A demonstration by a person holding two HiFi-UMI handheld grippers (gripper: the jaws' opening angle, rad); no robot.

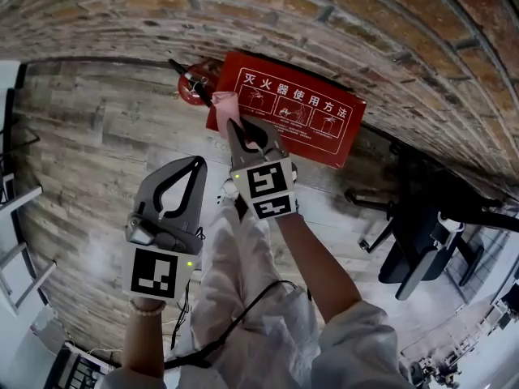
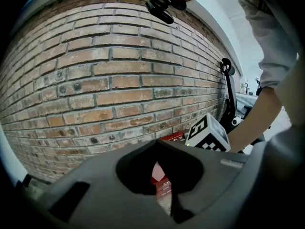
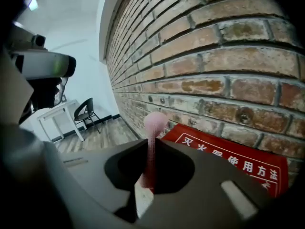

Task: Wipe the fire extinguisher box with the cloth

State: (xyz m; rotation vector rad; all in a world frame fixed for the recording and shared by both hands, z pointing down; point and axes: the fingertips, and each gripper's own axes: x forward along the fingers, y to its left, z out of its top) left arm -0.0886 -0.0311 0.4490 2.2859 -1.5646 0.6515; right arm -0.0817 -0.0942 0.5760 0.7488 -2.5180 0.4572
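Down at the foot of the wall (image 1: 162,14), the red box (image 1: 300,120) is seen on the floor (image 1: 89,144). The pink cloth (image 1: 225,104) is clamped in the fingers of the right gripper (image 1: 233,126) and held at the box's left edge; contact cannot be confirmed. The left gripper (image 1: 196,163) hangs well short of the box, fingers together on nothing. No wiped patch shows, so nearly the whole box face looks left to do.

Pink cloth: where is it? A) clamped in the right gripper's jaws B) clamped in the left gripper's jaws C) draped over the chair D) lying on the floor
A: the right gripper has its jaws shut on the pink cloth, as its own view shows.
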